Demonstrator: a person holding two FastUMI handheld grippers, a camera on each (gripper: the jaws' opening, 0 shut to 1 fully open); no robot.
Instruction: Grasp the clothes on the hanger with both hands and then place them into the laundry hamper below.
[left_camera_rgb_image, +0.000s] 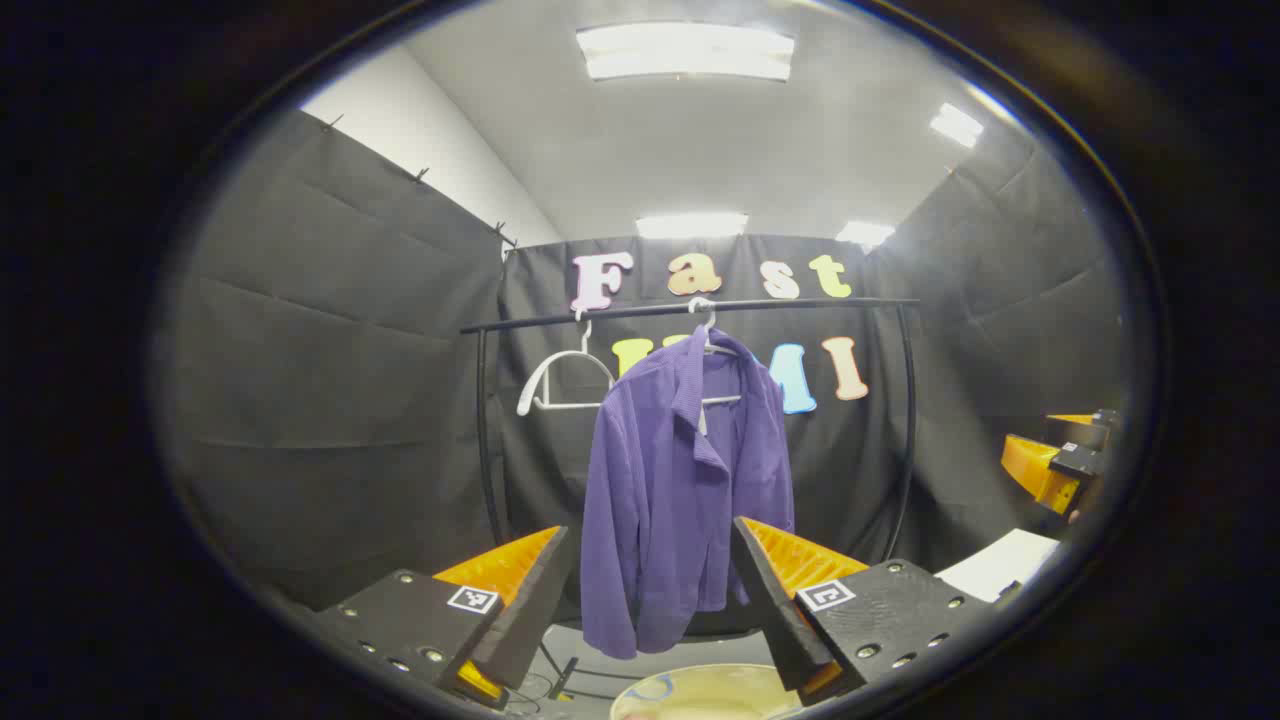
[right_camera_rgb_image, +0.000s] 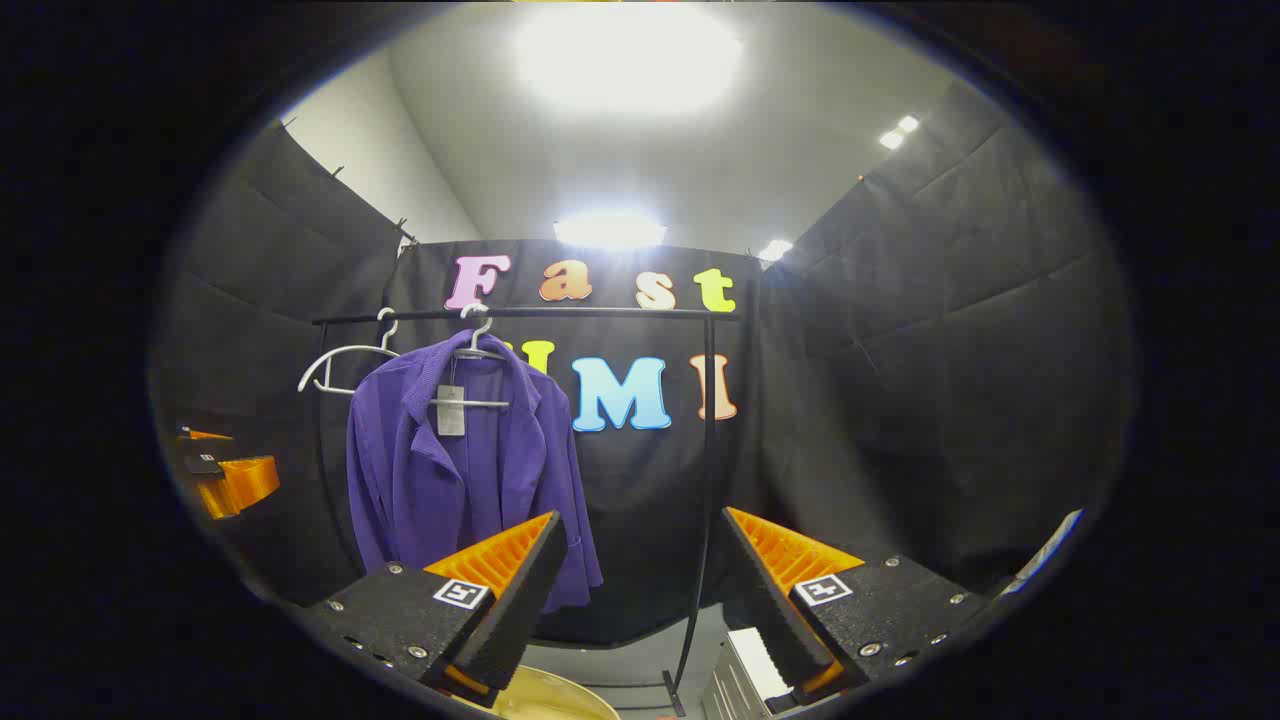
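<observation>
One jacket, two hangers, two claws

One black rail (left_camera_rgb_image: 690, 310) carries two white hangers: one bare hanger (left_camera_rgb_image: 560, 385), one holding the purple jacket (left_camera_rgb_image: 680, 490). One pale hamper rim (left_camera_rgb_image: 700, 695) sits below. The left claw (left_camera_rgb_image: 650, 590) and the right claw (right_camera_rgb_image: 640, 585) both gape wide, empty, well apart from the jacket

I am working in a small recording booth made up as a laundry corner, not a real home. Black quilted cloth walls (left_camera_rgb_image: 330, 330) are pinned up on three sides under a white ceiling with fluorescent panel lights (left_camera_rgb_image: 685, 50). A black clothes rail (left_camera_rgb_image: 690, 310) stands against the back wall, carrying a purple jacket (left_camera_rgb_image: 680, 490) and an empty white hanger (left_camera_rgb_image: 560, 380).
</observation>
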